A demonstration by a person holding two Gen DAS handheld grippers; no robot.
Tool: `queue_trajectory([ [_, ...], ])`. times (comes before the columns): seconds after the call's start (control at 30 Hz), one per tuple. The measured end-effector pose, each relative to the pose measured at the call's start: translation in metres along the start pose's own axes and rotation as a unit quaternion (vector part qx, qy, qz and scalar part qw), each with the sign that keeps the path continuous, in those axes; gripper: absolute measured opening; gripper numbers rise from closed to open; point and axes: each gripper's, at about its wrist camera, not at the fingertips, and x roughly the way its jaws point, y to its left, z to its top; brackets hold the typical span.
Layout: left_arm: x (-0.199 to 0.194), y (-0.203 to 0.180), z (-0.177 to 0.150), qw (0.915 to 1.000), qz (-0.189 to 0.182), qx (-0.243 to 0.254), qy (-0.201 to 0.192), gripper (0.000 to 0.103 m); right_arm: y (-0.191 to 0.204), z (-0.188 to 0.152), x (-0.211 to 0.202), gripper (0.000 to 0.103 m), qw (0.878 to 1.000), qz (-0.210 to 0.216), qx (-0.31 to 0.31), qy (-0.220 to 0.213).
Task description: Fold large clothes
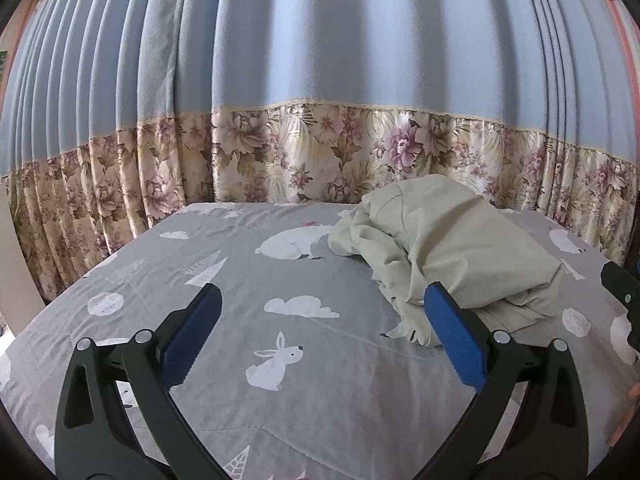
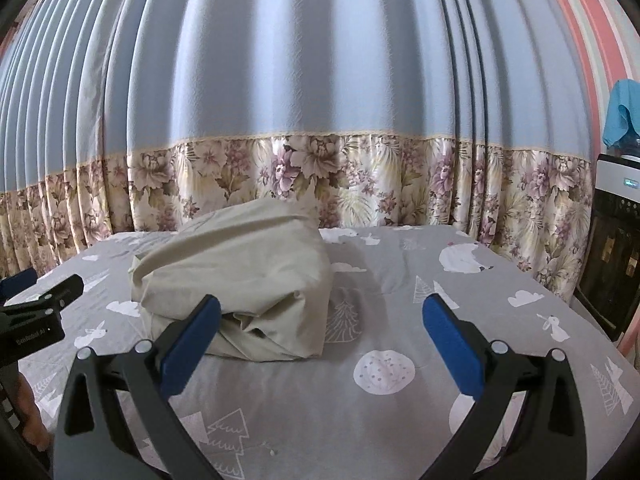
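A pale beige garment (image 1: 452, 248) lies bundled in a thick folded heap on the bed, right of centre in the left wrist view and left of centre in the right wrist view (image 2: 240, 276). My left gripper (image 1: 322, 300) is open and empty, held above the bed just short of the garment's near left edge. My right gripper (image 2: 322, 308) is open and empty, in front of the garment's near right corner. The left gripper's body shows at the left edge of the right wrist view (image 2: 36, 316); the right gripper's tip shows at the right edge of the left wrist view (image 1: 622, 284).
The bed has a grey sheet (image 1: 280, 280) printed with white rabbits, clouds and trees. A blue curtain with a floral lower band (image 1: 320, 152) hangs behind it. A dark cabinet with a white appliance (image 2: 612, 248) stands at the right.
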Motion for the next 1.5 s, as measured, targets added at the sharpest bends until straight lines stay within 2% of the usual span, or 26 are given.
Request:
queue_trajectory([
  [0.23, -0.0025, -0.0071, -0.0014, 0.9998, -0.009, 0.019, -0.003, 0.100, 0.0017, -0.0009, -0.0007, 0.101, 1.000, -0.002, -0.002, -0.001],
  [0.57, -0.0006, -0.0071, -0.0015, 0.9998, -0.010, 0.015, 0.007, 0.100, -0.0008, -0.0004, 0.0001, 0.101, 1.000, 0.000, -0.003, -0.001],
  [1.5, -0.0025, -0.0053, -0.0015, 0.9996, -0.016, 0.022, 0.003, 0.100, -0.0013, -0.0006, 0.0006, 0.101, 1.000, 0.001, -0.004, -0.001],
])
